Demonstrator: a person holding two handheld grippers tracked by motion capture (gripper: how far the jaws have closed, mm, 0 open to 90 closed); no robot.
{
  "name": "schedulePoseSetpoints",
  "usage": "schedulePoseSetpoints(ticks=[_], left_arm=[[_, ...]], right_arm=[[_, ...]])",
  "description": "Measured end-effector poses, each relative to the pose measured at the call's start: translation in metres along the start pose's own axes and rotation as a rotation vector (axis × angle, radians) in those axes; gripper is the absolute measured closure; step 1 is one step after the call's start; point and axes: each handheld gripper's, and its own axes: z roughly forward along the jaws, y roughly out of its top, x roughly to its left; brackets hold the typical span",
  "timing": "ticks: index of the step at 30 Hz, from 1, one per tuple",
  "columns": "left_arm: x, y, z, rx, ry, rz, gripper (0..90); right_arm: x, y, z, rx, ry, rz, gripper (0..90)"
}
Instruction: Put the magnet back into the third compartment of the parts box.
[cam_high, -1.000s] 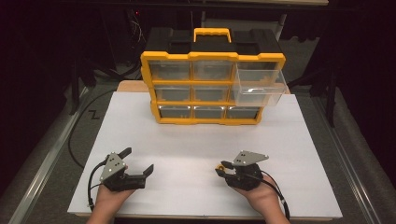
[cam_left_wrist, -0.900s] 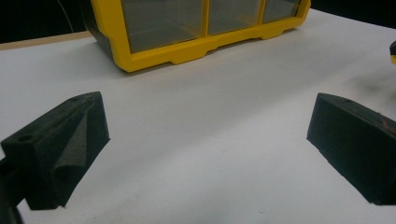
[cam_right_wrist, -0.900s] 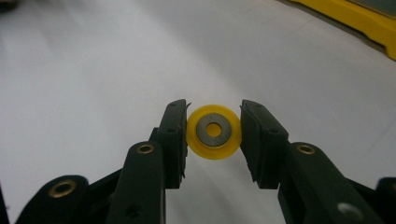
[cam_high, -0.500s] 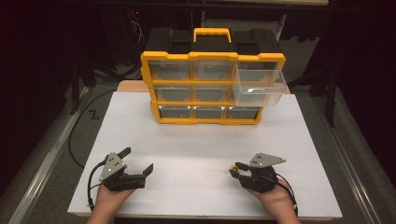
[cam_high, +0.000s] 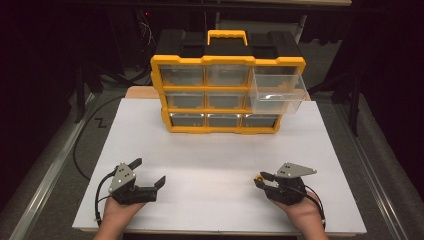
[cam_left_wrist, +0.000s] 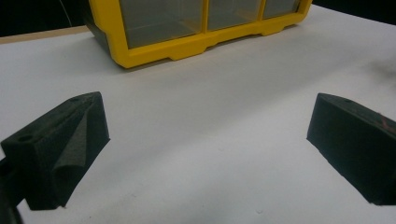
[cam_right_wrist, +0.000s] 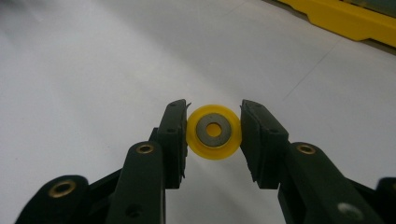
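Right gripper (cam_high: 261, 179) has slid further right and toward the table's near edge across the last 2 frames; its jaws are clamped on a yellow wheel (cam_right_wrist: 214, 132) with a grey hub, pinched on both rims in the right gripper view. Wheel (cam_high: 258, 177) sits at the jaw tips, low over the white board (cam_high: 210, 150). Left gripper (cam_high: 148, 172) unchanged: same spot at near left, jaws spread wide with nothing between them, bare board showing in the gap. Yellow drawer cabinet (cam_high: 227, 95) stands at the far side, well apart from both grippers, 9 drawers, top-right drawer (cam_high: 278, 93) pulled out, same as before.
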Motion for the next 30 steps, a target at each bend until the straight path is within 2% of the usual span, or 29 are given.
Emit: schedulePoseSetpoints(ticks=[5,11,19,22,30], left_arm=[[0.001,0.000,0.000,-0.008,0.009,0.010,0.1],[0.003,-0.001,-0.001,-0.006,0.003,-0.003,0.1],[0.005,0.000,0.000,-0.014,0.016,0.003,0.1],[0.004,0.001,0.003,0.002,0.015,0.018,0.1],[0.001,0.001,0.005,0.023,0.005,0.024,0.1]], right_arm=[[0.000,0.003,0.003,0.018,-0.008,0.008,65.1],[-0.003,0.012,0.004,0.049,-0.022,0.016,65.1],[-0.009,0.015,0.011,0.129,-0.021,0.034,65.1],[-0.010,0.017,0.012,0.151,-0.016,0.048,65.1],[-0.011,0.026,0.006,0.204,-0.001,0.014,65.2]])
